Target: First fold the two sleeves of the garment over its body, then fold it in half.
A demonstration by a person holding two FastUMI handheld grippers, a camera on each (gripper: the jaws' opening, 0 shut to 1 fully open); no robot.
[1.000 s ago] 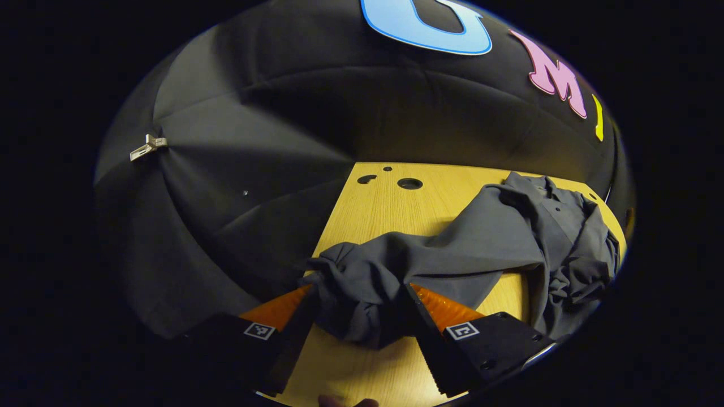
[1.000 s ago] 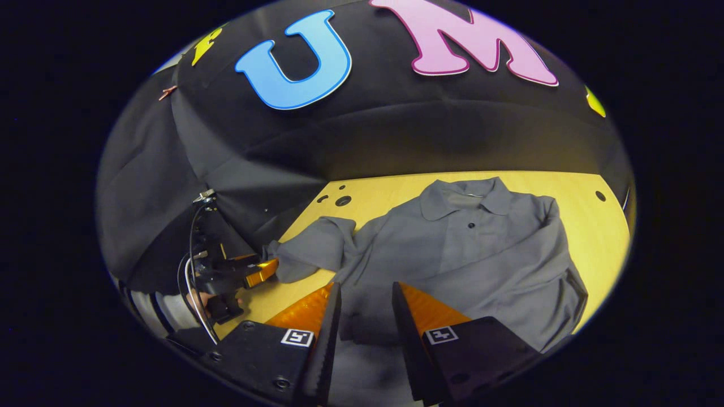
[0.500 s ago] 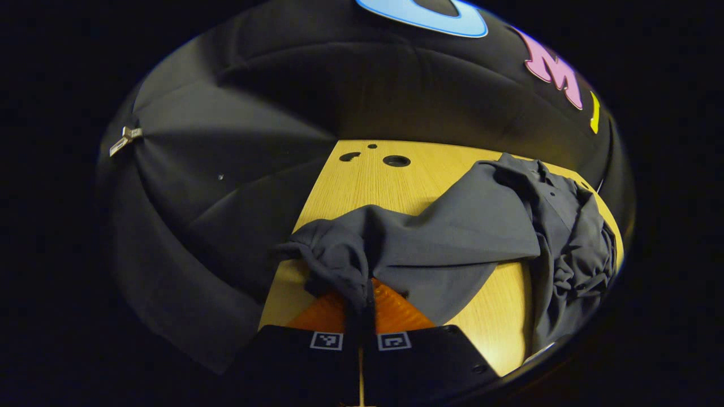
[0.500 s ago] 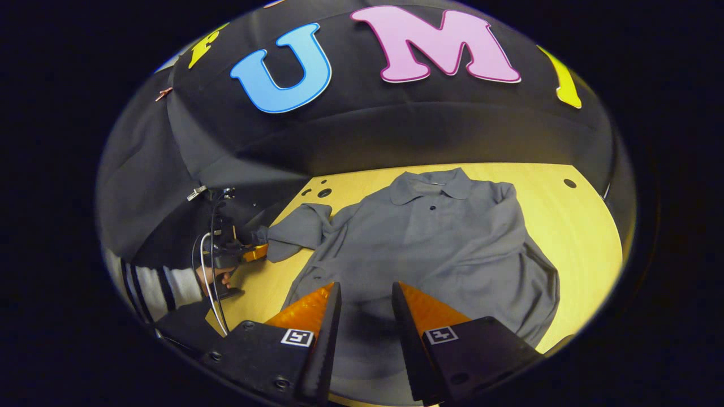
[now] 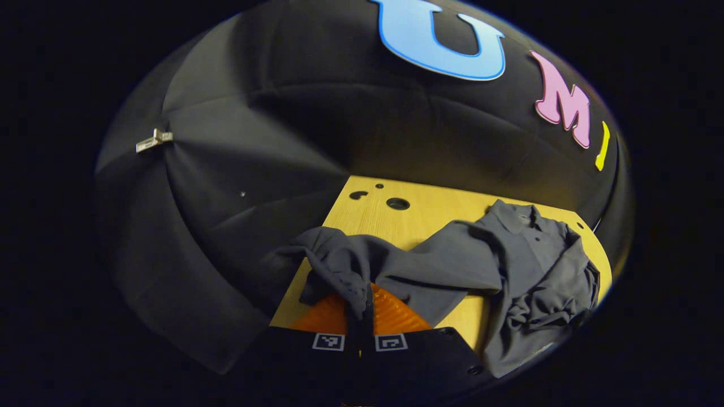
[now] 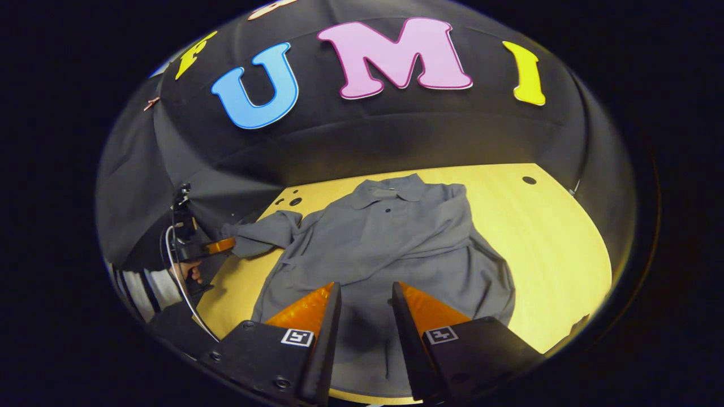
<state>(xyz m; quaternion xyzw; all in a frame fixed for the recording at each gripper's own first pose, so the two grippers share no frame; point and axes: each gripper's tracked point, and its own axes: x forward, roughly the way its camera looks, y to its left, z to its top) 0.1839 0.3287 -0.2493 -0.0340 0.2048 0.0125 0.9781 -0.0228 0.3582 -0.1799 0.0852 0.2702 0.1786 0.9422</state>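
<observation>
Pale wood forms the table (image 6: 565,237), which carries round holes near its far edge: a cluster at the upper left of the tabletop (image 5: 397,203) in the left gripper view and a single one at the upper right (image 6: 529,180) in the right gripper view. Black cloth walls close in behind it, with a small metal clip (image 5: 154,140) pinned at the left of the left gripper view.

The grey shirt (image 6: 390,243) lies spread on the table in the middle of the right gripper view, collar (image 6: 390,191) toward the far wall and hem toward the camera, so its long axis runs from top to bottom of the frame. One sleeve (image 6: 257,237) stretches out to the left of the frame, crosswise to the body.

The left gripper (image 5: 361,305) is clenched on the bunched cuff of that sleeve, fingers pressed together with cloth between them; it also shows at the left of the right gripper view (image 6: 219,245), with a hand (image 6: 189,272) and striped cuff behind it.

The right gripper (image 6: 366,302) hovers above the hem with its fingers parted, holding nothing.

The other sleeve is hard to make out among the folds at the shirt's right side. The hem is partly hidden behind the right gripper's fingers.
</observation>
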